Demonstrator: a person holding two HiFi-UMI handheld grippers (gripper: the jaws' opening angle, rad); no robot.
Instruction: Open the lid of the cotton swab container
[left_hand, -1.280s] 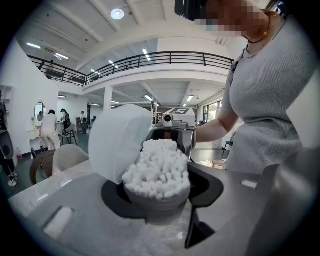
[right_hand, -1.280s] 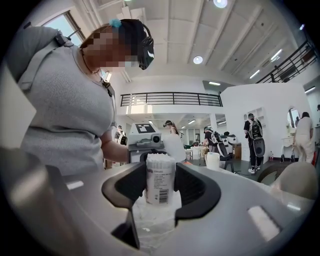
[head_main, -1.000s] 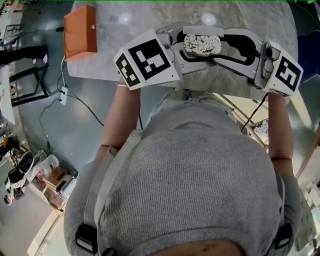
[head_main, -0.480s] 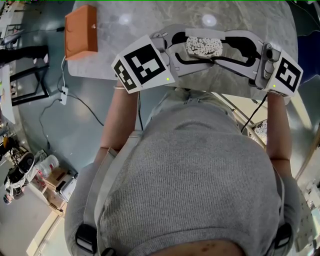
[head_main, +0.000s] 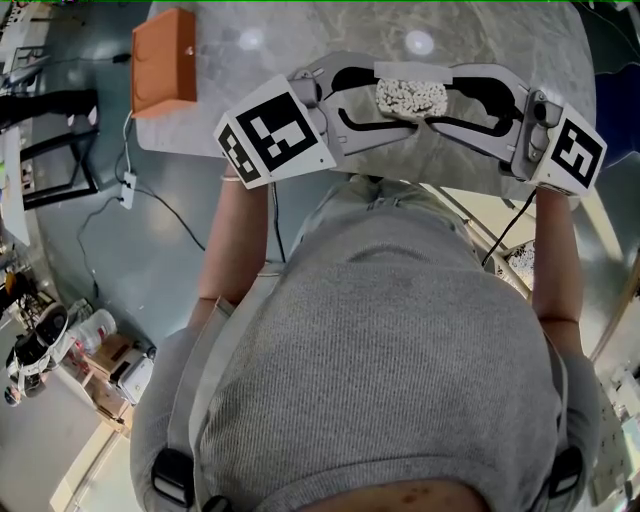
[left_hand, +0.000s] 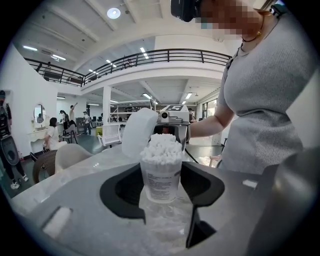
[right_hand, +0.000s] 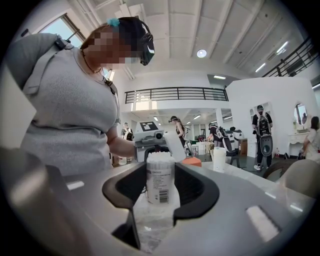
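The cotton swab container stands upright on the marble table, clear-walled and packed with white swabs. Its white lid is flipped up and back on one side. The two grippers face each other across it. In the left gripper view, my left gripper is open, with the container in the gap at its tips and space on both sides. My right gripper comes from the other side, its pads against the walls of the container.
An orange box lies at the table's far left corner. In the right gripper view a white cup stands further along the table. A cable and a plug strip lie on the floor to the left.
My left gripper has drawn back to the left, away from the container. The right gripper and the container have stayed put.
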